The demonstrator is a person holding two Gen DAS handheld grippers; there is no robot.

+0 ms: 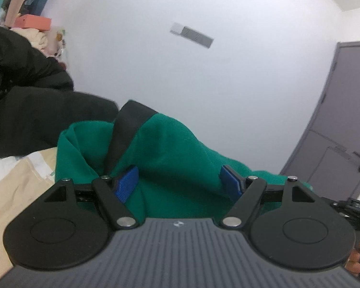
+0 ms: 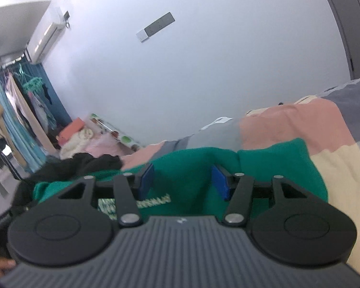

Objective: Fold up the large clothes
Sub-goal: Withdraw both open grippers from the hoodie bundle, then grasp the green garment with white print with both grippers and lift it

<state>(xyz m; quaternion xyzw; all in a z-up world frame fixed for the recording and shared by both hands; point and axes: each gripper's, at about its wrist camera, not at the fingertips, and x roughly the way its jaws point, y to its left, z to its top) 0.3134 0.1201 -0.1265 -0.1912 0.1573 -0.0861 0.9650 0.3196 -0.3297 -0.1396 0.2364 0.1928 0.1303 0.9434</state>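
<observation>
Where the white wall [image 2: 204, 72] rises, a patchwork bedspread [image 2: 288, 124] lies.

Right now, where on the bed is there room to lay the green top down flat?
The widest bare patch is the cream and pink bedcover to the right of the green sweatshirt. A smaller cream strip lies left of it, below the black jacket. It is crowded on the left, where the jacket sits bunched beside the sweatshirt, with piled clothes beyond.
</observation>
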